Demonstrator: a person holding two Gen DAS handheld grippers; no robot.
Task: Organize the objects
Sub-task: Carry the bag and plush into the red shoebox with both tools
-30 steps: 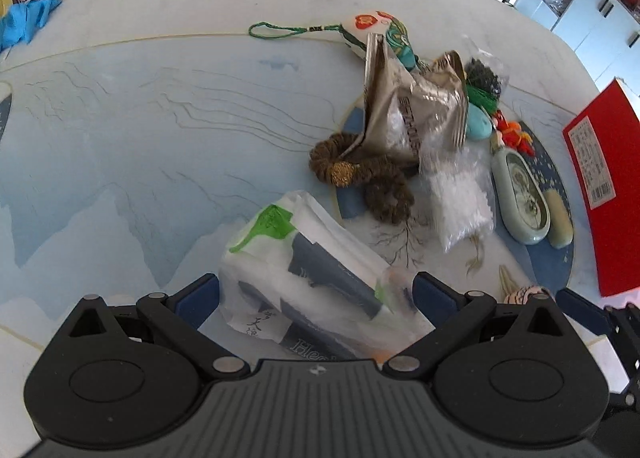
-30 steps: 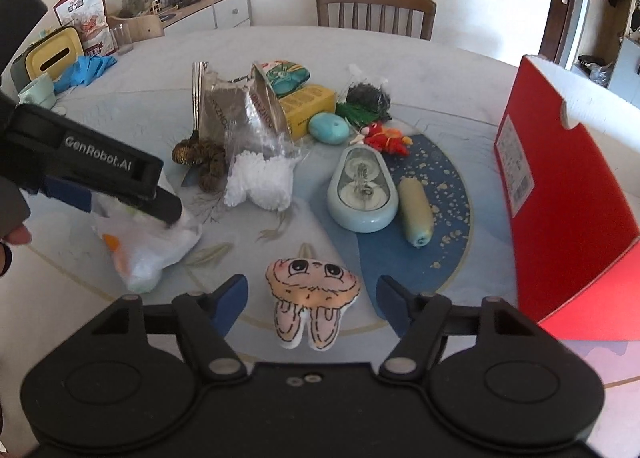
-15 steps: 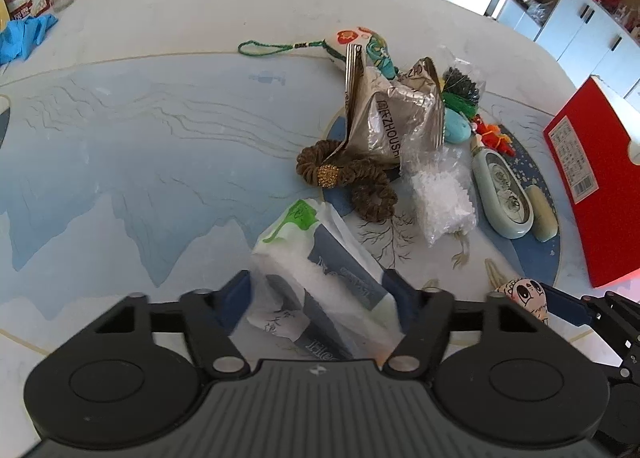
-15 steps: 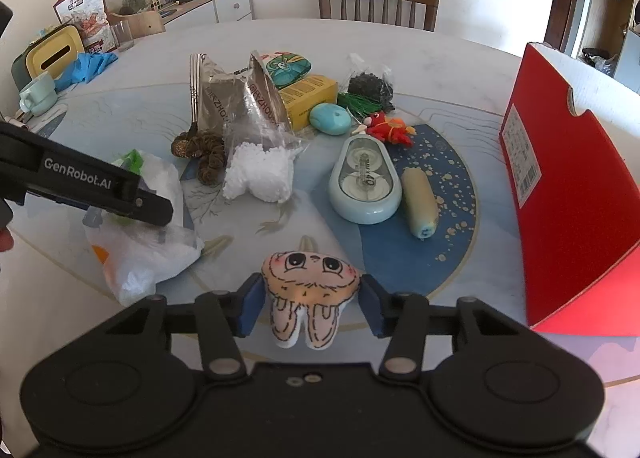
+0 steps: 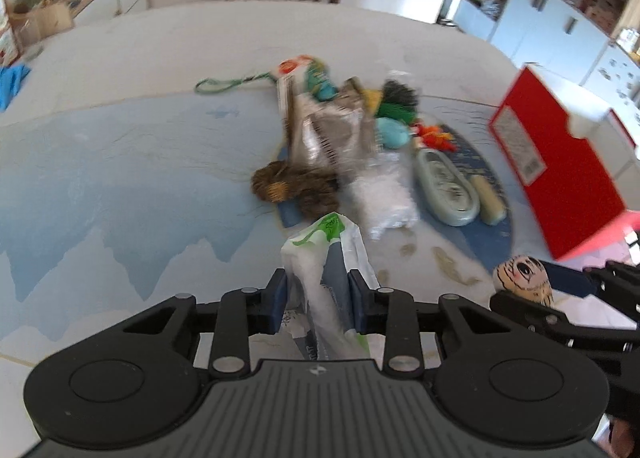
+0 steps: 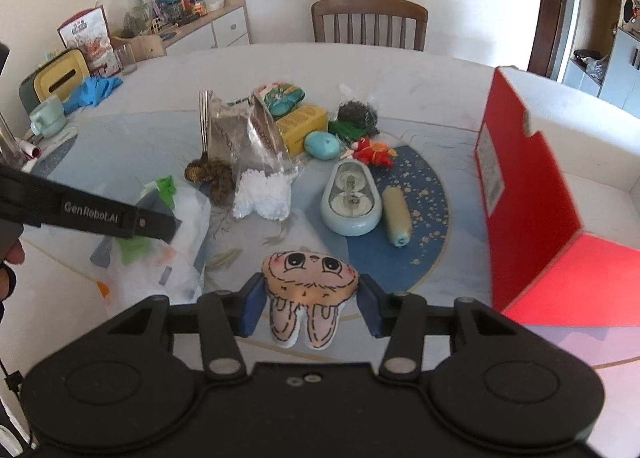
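My left gripper (image 5: 318, 300) is shut on a white plastic bag with green print and dark contents (image 5: 326, 254), held above the table; the bag also shows in the right wrist view (image 6: 160, 242) under the left gripper's finger (image 6: 120, 214). My right gripper (image 6: 310, 304) is shut on a tooth-shaped plush toy with a drawn face (image 6: 308, 284), which also shows in the left wrist view (image 5: 524, 278). A red box with a white inside (image 6: 532, 194) stands open at the right, also seen in the left wrist view (image 5: 556, 174).
A pile lies mid-table: silver foil bag (image 6: 240, 130), white pellet bag (image 6: 262, 198), brown scrunchies (image 6: 212, 178), pale blue case (image 6: 350, 198), cream roll (image 6: 396, 216), blue oval soap (image 6: 322, 146), yellow box (image 6: 302, 124), red toy (image 6: 374, 150). A mug (image 6: 48, 120) stands far left, a chair (image 6: 368, 24) behind.
Both grippers closed: the left onto the plastic bag, the right onto the plush tooth. Both have lifted and tilted up, so more of the room shows.
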